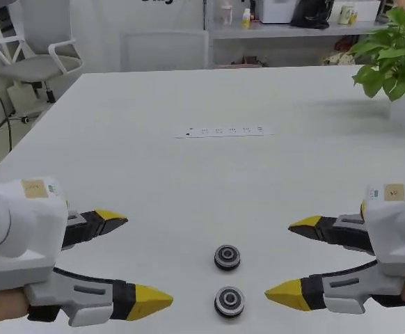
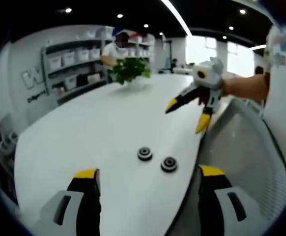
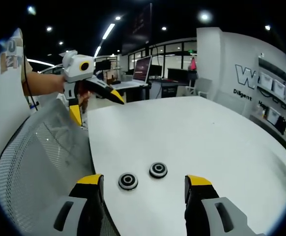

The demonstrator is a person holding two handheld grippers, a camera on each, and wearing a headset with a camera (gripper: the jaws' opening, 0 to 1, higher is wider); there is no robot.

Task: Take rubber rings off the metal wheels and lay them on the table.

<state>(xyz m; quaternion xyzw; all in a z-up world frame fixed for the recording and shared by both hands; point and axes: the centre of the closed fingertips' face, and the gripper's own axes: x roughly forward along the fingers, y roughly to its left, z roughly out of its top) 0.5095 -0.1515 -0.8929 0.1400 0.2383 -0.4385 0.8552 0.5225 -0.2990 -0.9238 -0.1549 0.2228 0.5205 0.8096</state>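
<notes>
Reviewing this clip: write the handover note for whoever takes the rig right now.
Left gripper: open, holding nothing, hovering left of the wheels.
Right gripper: open, holding nothing, hovering right of them.
Things: far wheel and near wheel lie flat on the table, apart from each other, between the grippers.
Done: nothing; both wheels seem to have their dark rubber rings on.
Left: pull both rings off and lay them on the table.

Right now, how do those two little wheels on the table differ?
The nearer wheel lies closer to the edge of the table; the farther wheel sits further in. The nearer wheel's metal face looks brighter, the farther wheel's greyer. Both lie flat, apart, black rubber rings on.
</notes>
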